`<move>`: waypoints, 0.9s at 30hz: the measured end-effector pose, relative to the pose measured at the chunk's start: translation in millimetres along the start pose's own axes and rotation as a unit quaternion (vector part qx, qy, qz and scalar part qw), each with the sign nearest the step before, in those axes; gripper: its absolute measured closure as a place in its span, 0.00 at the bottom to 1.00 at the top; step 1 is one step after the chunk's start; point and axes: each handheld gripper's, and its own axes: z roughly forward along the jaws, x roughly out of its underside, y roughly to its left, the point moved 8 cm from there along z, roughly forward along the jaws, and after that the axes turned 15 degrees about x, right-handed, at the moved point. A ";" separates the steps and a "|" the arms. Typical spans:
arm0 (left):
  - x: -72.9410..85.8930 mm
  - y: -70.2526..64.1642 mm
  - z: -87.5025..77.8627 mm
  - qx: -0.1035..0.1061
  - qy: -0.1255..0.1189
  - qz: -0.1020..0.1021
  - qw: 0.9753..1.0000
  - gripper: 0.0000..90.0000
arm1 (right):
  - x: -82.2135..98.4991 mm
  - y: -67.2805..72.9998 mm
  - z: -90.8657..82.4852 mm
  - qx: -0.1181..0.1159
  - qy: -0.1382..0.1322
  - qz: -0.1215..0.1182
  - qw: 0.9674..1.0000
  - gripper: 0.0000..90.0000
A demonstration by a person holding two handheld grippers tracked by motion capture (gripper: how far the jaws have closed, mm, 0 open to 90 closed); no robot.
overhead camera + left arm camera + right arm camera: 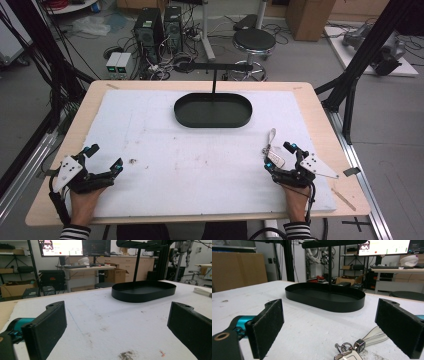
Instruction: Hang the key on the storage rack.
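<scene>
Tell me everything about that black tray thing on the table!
The black tray is a long oval dish with a low upright rim, and it looks like thin dark metal. A slim post rises from its far side and carries a black crossbar on top. It sits flat on the white mat, far from both grippers, with nothing in it.

The tray looks like smooth black metal with a soft, half-matt shine, and it stands on a white mat that looks rough and matt, like foam or felt, with some dirty spots. Around the mat shows the pale wood of the table. Near the tray's right end lie keys of shiny metal with a glossy pale strap, between gripper pads of coarse, matt black material.
</scene>
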 end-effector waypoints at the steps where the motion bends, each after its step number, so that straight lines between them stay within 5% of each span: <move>1: 0.1 0.8 -0.2 -0.002 0.000 -0.003 1.000 0.03 | 0.1 0.2 0.0 0.000 0.001 0.002 1.000 0.08; 8: -0.6 -1.6 -1.1 -0.006 -0.005 0.011 1.000 0.03 | -0.1 0.5 0.0 0.001 -0.001 0.000 1.000 0.08; 27: -0.4 0.0 -1.1 -0.008 -0.006 0.004 1.000 0.03 | 0.6 -2.0 4.4 0.017 0.027 0.000 0.999 0.08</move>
